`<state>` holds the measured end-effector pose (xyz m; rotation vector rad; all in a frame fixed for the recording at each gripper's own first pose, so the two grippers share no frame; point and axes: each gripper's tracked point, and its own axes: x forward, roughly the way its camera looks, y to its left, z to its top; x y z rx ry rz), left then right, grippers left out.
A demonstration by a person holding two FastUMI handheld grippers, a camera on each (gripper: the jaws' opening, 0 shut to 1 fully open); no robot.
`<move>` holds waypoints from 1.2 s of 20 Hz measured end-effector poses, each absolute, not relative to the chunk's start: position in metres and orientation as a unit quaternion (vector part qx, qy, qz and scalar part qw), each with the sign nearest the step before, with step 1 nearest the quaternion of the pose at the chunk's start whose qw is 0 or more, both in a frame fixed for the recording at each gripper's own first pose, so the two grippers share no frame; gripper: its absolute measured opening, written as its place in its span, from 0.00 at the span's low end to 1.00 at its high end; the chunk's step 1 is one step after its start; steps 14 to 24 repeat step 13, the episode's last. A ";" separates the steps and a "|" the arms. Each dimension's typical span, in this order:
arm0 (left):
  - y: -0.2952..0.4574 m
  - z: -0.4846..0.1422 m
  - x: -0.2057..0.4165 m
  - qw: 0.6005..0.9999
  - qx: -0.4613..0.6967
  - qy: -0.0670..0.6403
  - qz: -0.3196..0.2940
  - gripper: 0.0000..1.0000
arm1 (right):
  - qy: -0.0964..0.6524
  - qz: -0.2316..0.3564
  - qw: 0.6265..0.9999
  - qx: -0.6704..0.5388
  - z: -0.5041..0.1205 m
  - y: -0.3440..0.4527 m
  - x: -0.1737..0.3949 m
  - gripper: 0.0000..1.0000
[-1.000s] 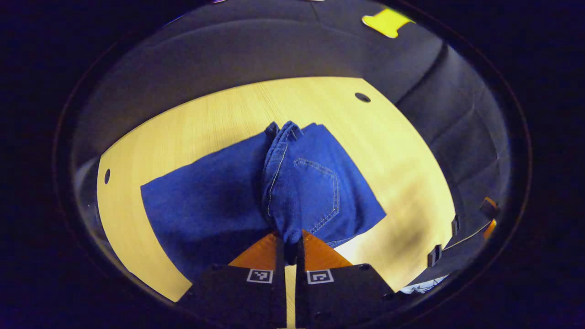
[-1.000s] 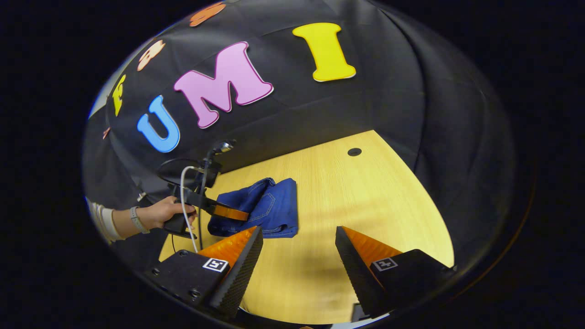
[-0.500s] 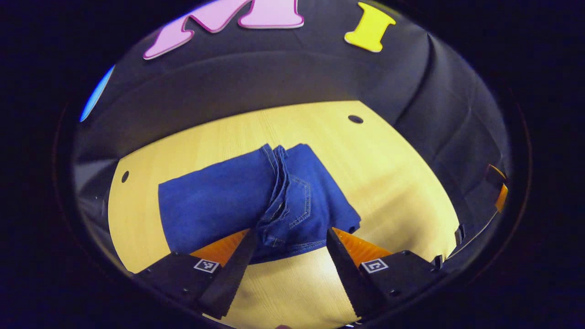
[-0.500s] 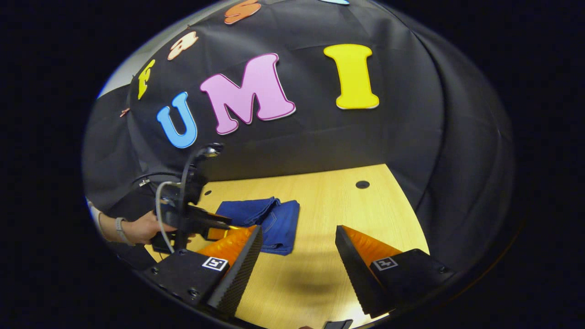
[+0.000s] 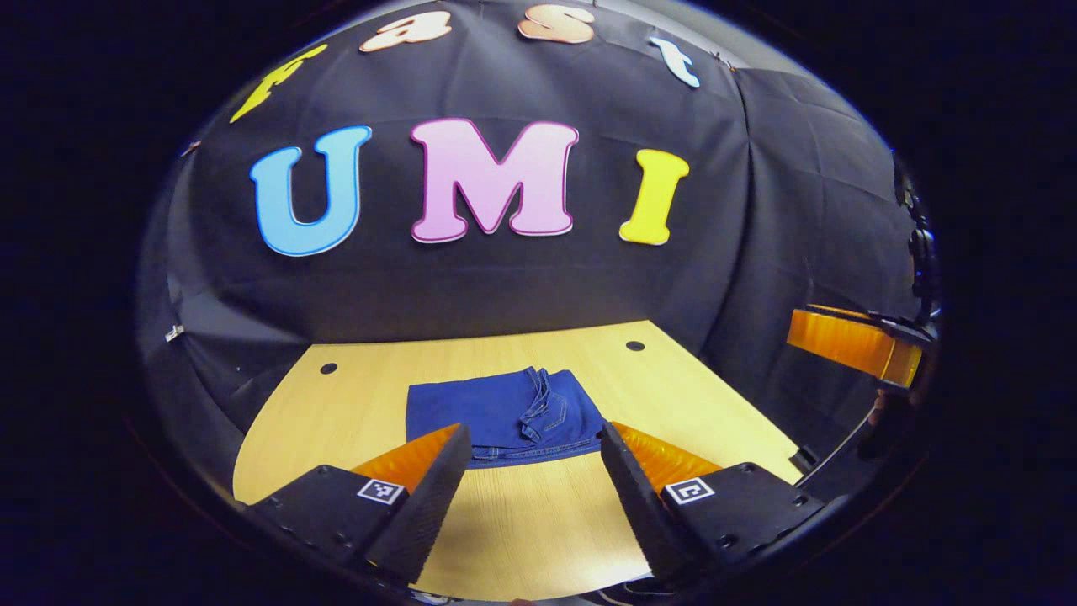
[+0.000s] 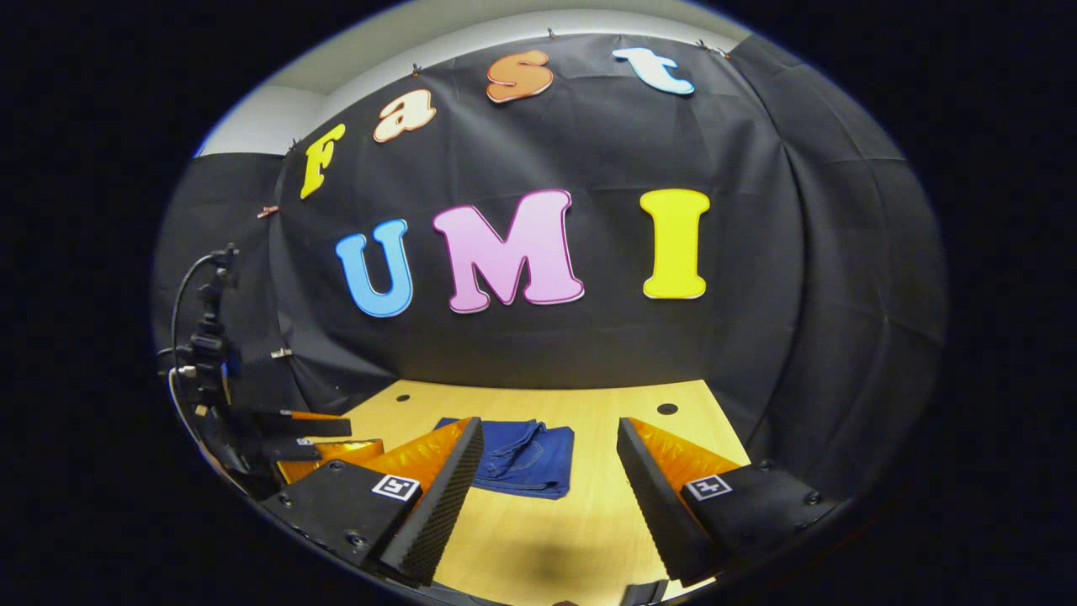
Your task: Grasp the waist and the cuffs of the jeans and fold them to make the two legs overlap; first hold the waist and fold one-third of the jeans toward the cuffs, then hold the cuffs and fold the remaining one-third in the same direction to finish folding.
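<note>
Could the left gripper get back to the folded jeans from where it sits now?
Probably yes: the left gripper is open and the jeans lie straight ahead on the table, with only bare tabletop between them.

Your left tongs (image 5: pixel 532 484) stand spread above bare counter (image 5: pixel 353 396), nothing between the fingers. The folded jeans (image 5: pixel 505 417) lie flat just ahead, the one low obstacle, with wood free on both sides. Your right tongs (image 6: pixel 547 497) also gape over bare counter, jeans (image 6: pixel 526 459) beyond. The other tongs and their cable (image 6: pixel 181 337) crowd that view's left. The black cloth wall (image 6: pixel 538 353) closes the back.
</note>
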<state>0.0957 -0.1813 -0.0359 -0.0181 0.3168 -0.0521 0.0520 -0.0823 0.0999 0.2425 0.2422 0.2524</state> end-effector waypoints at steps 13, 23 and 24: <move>-0.158 0.077 -0.023 0.999 -0.001 0.001 0.037 0.96 | 0.049 0.123 0.989 0.071 0.200 -0.066 -0.046 1.00; -0.158 0.077 -0.023 0.999 -0.001 0.001 0.037 0.96 | 0.049 0.123 0.989 0.071 0.200 -0.066 -0.046 1.00; -0.158 0.077 -0.023 0.999 -0.001 0.001 0.037 0.96 | 0.049 0.123 0.989 0.071 0.200 -0.066 -0.046 1.00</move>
